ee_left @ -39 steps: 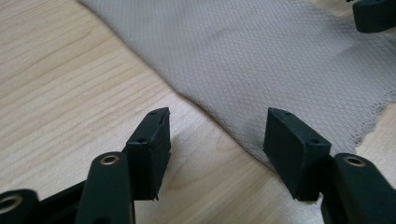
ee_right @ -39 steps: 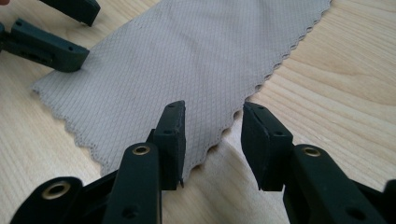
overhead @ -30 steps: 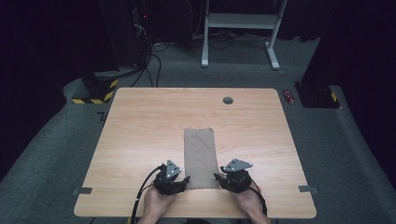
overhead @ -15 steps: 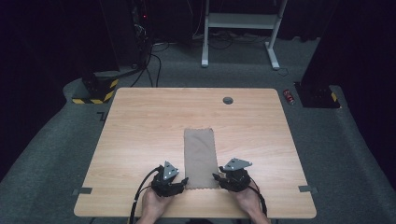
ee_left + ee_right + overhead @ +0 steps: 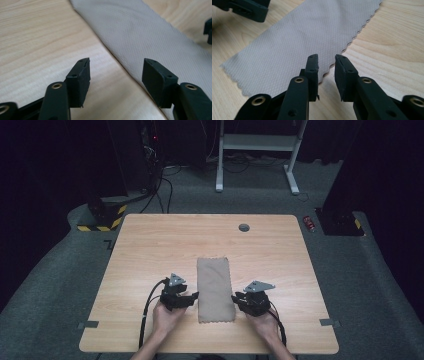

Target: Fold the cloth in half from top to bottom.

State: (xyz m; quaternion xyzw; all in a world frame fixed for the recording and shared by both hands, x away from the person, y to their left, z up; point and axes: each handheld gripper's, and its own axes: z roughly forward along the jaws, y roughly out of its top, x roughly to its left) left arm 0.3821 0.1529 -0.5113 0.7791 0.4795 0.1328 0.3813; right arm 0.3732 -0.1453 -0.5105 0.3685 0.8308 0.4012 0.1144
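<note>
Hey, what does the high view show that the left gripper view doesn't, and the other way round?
The high view alone takes in the whole wooden table, the round grey cap near its far edge, both hands, the right gripper, and the dark floor with its cables and stands behind. The left gripper view alone gives a close look between the left gripper jaws: they stand apart with bare wood between them, straddling the cloth's long edge without pressing it. Both share the beige cloth lying flat on the table.
</note>
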